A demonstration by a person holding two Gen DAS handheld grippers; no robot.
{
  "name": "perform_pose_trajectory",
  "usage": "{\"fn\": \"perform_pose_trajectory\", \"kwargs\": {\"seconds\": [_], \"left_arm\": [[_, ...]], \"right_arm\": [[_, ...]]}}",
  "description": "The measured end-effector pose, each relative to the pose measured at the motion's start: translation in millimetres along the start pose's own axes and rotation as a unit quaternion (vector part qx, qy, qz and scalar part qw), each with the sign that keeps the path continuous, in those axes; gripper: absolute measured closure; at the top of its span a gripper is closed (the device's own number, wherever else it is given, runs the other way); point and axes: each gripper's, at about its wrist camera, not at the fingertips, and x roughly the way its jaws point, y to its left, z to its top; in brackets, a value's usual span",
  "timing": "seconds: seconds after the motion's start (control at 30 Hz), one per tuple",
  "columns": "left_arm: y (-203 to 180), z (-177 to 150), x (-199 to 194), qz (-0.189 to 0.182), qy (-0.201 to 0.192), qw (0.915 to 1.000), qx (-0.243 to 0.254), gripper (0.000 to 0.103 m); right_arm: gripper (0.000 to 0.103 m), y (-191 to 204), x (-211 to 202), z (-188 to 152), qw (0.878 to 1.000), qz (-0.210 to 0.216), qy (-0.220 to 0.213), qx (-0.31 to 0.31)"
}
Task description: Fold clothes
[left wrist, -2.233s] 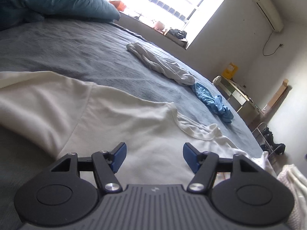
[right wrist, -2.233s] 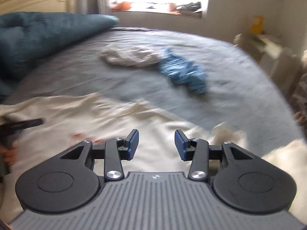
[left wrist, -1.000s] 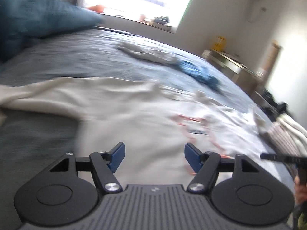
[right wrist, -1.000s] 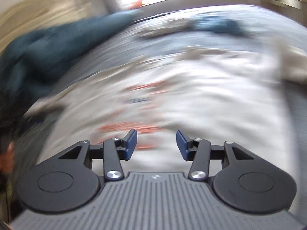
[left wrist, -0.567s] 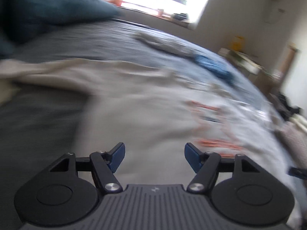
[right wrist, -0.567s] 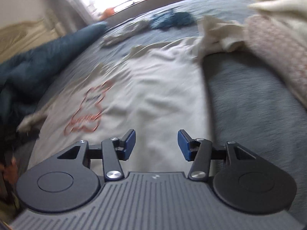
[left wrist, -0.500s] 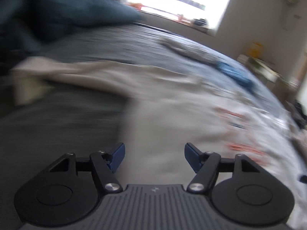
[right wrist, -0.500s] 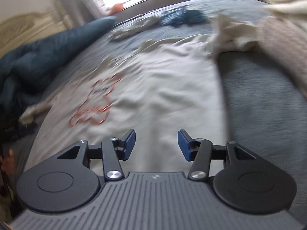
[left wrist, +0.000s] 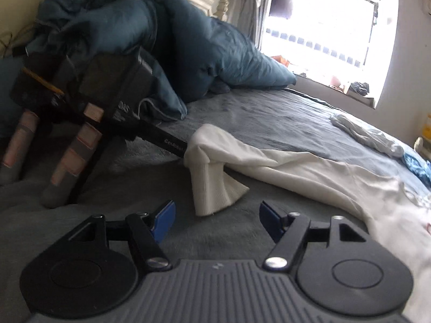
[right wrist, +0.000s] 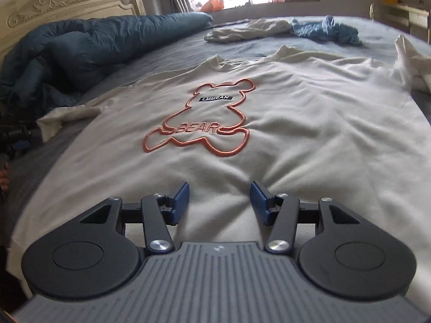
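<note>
Cream sweatshirt spread face-up on bed, collar at 12 o'clock | sleeve cuff just ahead of left tool, at 12, nearer, wide open, empty | right tool over hem, opening, nothing gripped.

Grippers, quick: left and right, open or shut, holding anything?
Left gripper: open, empty, aimed at the white sleeve cuff.
Right gripper: jaws opening, nothing pinched, over the sweatshirt hem.
</note>
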Motion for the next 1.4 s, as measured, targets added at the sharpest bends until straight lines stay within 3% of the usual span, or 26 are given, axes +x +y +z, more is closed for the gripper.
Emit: {"fn": "perform_pose_trajectory", "kwargs": {"seconds": [0.07, 0.17, 0.3, 0.4, 0.5, 0.63, 0.73, 0.8, 0.9, 0.97, 1.1, 1.2, 1.3, 1.4], "left_arm": [[1.4, 0.7, 13.6, 0.008, 0.008, 0.9999, -0.008, 0.033], [1.6, 2.9, 30.7, 0.015, 0.024, 0.9994, -0.018, 0.043], [-2.1, 9.7, 35.0, 0.001, 0.030, 0.9995, -0.010, 0.091], [-13.1, 20.8, 25.7, 0.002, 0.025, 0.9985, 0.048, 0.094], [-30.2, 46.3, 10.2, 0.003, 0.019, 0.9910, 0.132, 0.095], [-54.3, 92.4, -7.7, 0.013, 0.016, 0.9727, 0.231, 0.097], [-71.3, 129.2, -3.5, 0.044, 0.020, 0.9576, 0.284, 0.098], [-78.3, 151.0, 3.8, 0.067, 0.026, 0.9518, 0.298, 0.100], [-79.0, 167.1, 13.8, 0.082, 0.060, 0.9496, 0.297, 0.099], [-73.4, 163.2, 7.5, 0.055, 0.076, 0.9549, 0.282, 0.092], [-58.0, 113.8, -11.5, 0.021, 0.078, 0.9588, 0.273, 0.052], [-38.8, 70.9, -15.3, 0.012, 0.088, 0.9680, 0.235, 0.050], [-24.7, 33.8, -14.6, 0.015, 0.073, 0.9787, 0.191, 0.050], [-10.3, 12.9, -4.9, 0.025, 0.065, 0.9892, 0.129, 0.048]], "right_arm": [[0.046, 6.3, 0.4, -4.7, 1.000, -0.007, -0.010, -0.023], [0.043, 10.0, 0.5, -8.2, 0.999, -0.011, -0.016, -0.036], [0.042, 9.0, 1.6, -8.5, 0.999, -0.010, -0.018, -0.034], [0.041, 10.9, 1.6, -9.6, 0.999, -0.013, -0.020, -0.039], [0.040, 12.4, 1.7, -10.2, 0.999, -0.014, -0.021, -0.043], [0.037, 12.8, 2.2, -10.8, 0.999, -0.012, -0.021, -0.045], [0.036, 13.5, 2.7, -11.1, 0.999, -0.012, -0.022, -0.046], [0.036, 14.3, 3.0, -11.4, 0.999, -0.013, -0.023, -0.048], [0.036, 14.9, 3.0, -11.9, 0.998, -0.014, -0.024, -0.049], [0.036, 15.4, 2.7, -12.6, 0.998, -0.015, -0.026, -0.049], [0.034, 13.9, 3.0, -13.4, 0.998, -0.012, -0.029, -0.046], [0.031, 12.5, 4.1, -13.0, 0.999, -0.007, -0.028, -0.044], [0.029, 13.7, 4.6, -13.1, 0.998, -0.006, -0.026, -0.048], [0.029, 15.3, 5.3, -13.2, 0.998, -0.008, -0.025, -0.053]]}}
